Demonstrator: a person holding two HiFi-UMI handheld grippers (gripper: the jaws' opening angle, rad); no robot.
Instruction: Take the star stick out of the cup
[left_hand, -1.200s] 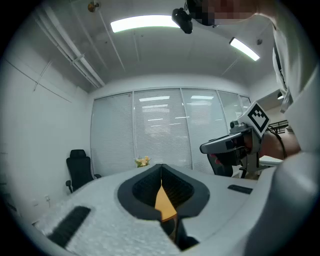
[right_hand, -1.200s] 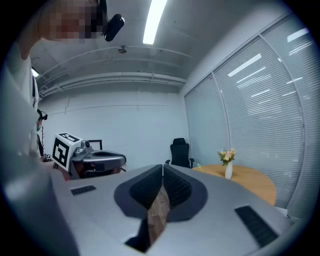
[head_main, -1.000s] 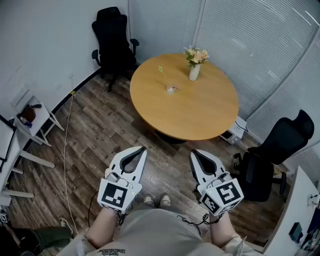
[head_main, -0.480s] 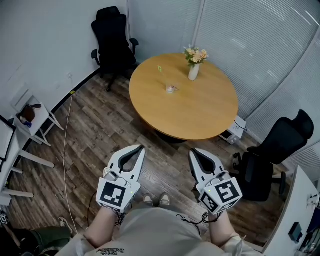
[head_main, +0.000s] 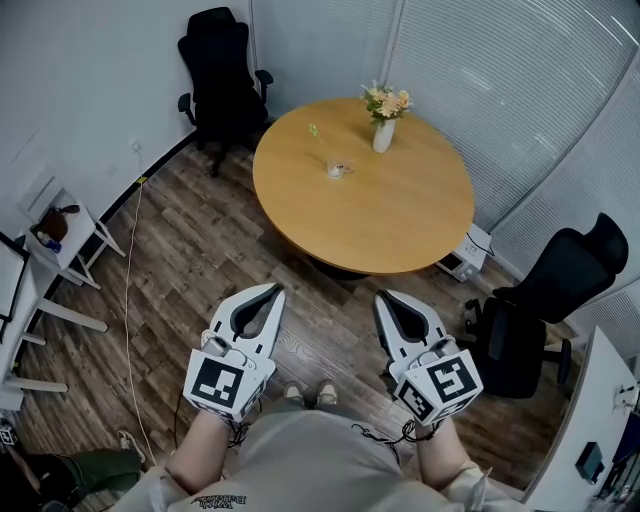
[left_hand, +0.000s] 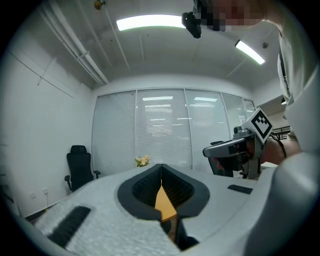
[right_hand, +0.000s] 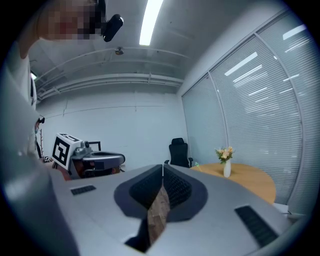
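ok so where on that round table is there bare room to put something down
The near half of the table, from the cup to the edge facing you, is bare, as is its right side beyond the vase. The far left part is crowded: cup, vase and a small green thing.

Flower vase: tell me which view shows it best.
Head view: the flower vase stands whole and unblocked on the round table. The right gripper view shows it small and side-on; the left gripper view shows only its blossoms.
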